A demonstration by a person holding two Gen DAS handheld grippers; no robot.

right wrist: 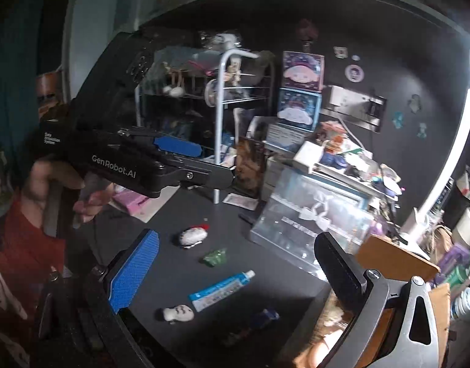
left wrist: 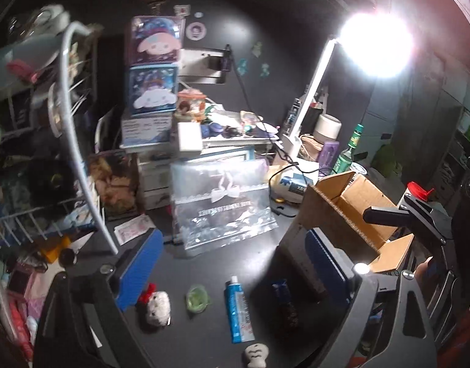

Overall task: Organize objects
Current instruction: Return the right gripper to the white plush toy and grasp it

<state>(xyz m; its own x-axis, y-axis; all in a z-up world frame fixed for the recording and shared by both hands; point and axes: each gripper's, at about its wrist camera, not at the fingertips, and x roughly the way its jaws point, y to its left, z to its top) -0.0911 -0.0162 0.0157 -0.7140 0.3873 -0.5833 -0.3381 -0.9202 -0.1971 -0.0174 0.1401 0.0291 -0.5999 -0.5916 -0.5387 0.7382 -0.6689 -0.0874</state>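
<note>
On the dark desk lie a blue-and-white tube [left wrist: 238,309] [right wrist: 221,289], a green crumpled item [left wrist: 197,298] [right wrist: 215,257], a white plush with a red bow [left wrist: 155,306] [right wrist: 193,235], a small white face figure [left wrist: 256,354] [right wrist: 178,312] and a dark blue packet [left wrist: 285,302] [right wrist: 259,319]. An open cardboard box [left wrist: 354,211] [right wrist: 397,260] stands at the right. My left gripper [left wrist: 232,273] is open above the items and empty; it also shows in the right wrist view [right wrist: 204,165]. My right gripper [right wrist: 238,270] is open and empty, and shows beside the box in the left wrist view [left wrist: 385,214].
A clear zip bag with a white bow [left wrist: 224,205] leans at the desk's middle. A white wire rack [left wrist: 66,141] stands left. Stacked cartoon boxes [left wrist: 153,70], clutter, a green bottle [left wrist: 348,150] and a bright lamp [left wrist: 376,43] fill the back.
</note>
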